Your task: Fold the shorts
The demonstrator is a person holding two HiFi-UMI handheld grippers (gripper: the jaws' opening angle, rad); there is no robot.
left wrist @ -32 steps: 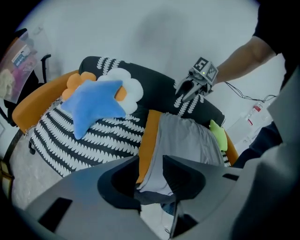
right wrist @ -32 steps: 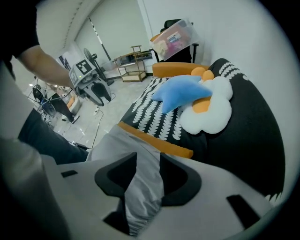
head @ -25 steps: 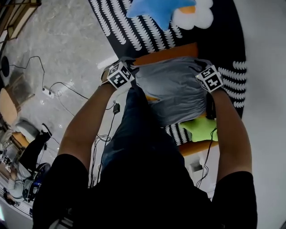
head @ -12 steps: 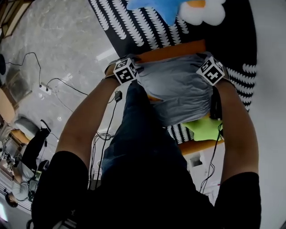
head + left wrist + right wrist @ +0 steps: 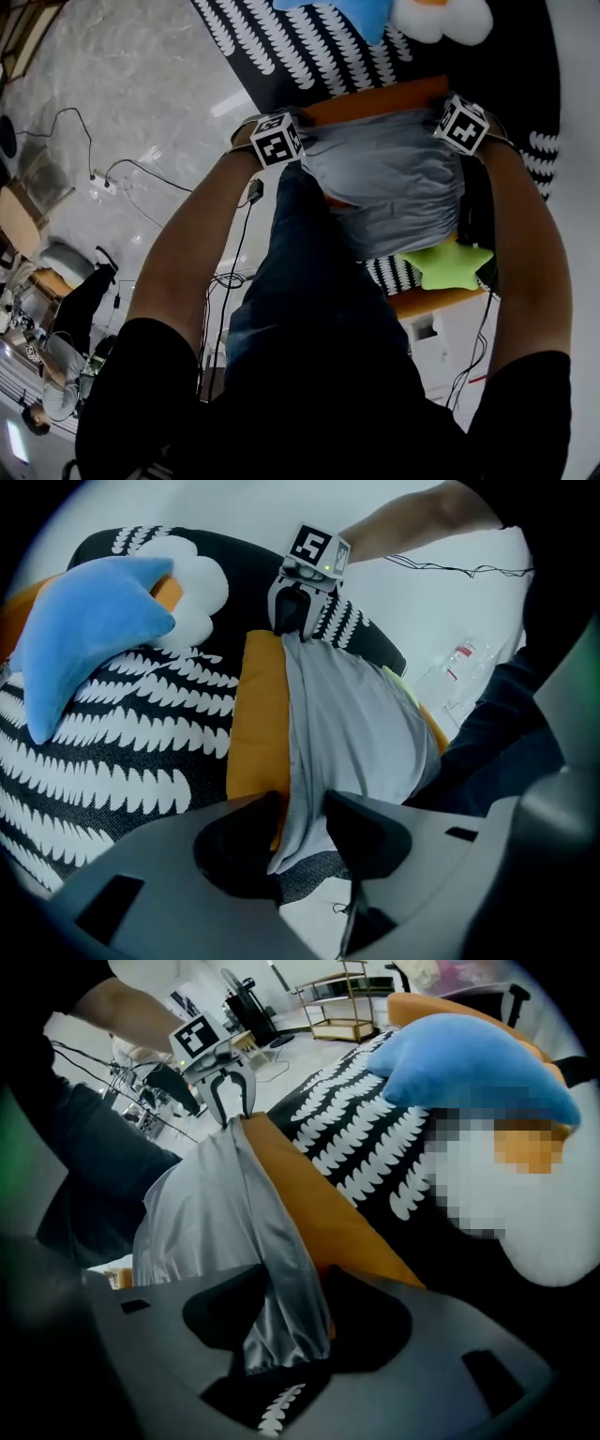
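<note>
Shiny grey shorts point(image 5: 394, 187), left hand-held gripper point(image 5: 300, 803) clamping, right hand-held gripper point(image 5: 292, 1293) closing on them

**Views meet on the shorts point(image 5: 394, 183)**

The head camera looks steeply down from behind the left tongs point(image 5: 286, 142) and right tongs point(image 5: 455, 129). Each tongs camera rides close behind its jaws, the right's closing with the shorts between, and faces the other tongs across them.

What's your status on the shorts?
Left tongs gripping grey shorts, right tongs closing on them. Shorts stretched between them. Green star pillow at hem.
</note>
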